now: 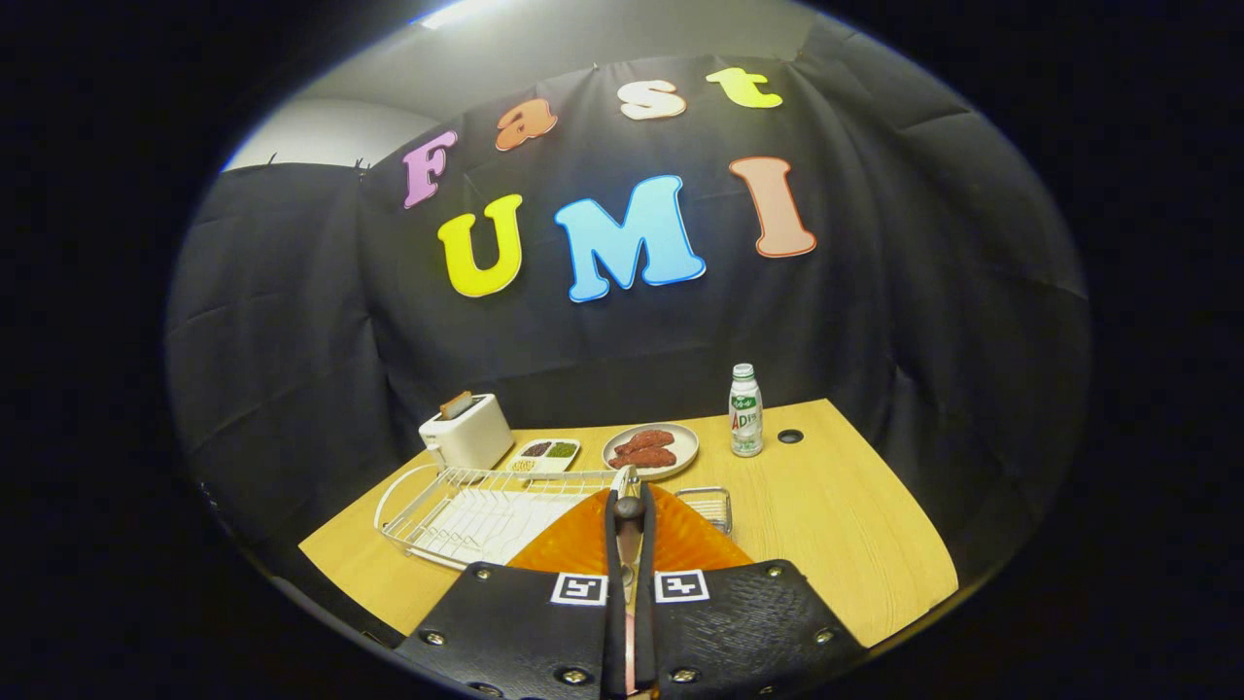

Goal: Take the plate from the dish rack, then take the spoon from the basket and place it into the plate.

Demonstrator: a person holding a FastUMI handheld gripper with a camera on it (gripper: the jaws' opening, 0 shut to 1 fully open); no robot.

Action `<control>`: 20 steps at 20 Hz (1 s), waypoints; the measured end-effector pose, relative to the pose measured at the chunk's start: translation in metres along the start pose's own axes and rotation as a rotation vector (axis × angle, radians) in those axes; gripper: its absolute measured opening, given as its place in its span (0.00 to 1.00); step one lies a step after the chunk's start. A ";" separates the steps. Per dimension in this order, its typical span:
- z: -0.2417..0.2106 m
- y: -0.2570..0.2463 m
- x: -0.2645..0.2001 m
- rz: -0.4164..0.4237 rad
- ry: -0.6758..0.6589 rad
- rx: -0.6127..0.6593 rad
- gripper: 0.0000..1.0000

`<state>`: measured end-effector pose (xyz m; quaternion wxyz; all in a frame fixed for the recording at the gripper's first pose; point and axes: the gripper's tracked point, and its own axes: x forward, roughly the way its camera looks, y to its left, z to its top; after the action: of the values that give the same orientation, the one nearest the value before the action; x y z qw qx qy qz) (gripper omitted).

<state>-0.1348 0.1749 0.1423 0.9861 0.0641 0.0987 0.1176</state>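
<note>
The tongs (pixel 630 506) were closed on a spoon (pixel 627 483), its long axis along them, over the orange plate (pixel 573 544) just below and ahead.

The gripper (pixel 629 515) has its jaws closed together, pointing forward.

Gripper (pixel 629 506): two broad textured plates with metal screws along their edges. Square black-and-white marker on each plate.
</note>
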 end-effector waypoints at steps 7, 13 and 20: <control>-0.053 0.032 -0.004 0.075 0.105 0.040 0.03; -0.090 0.052 0.002 0.127 0.187 0.041 0.03; -0.121 0.063 0.014 0.169 0.247 0.086 0.03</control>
<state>-0.1607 0.2520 0.0312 0.9494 0.0997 0.2185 0.2026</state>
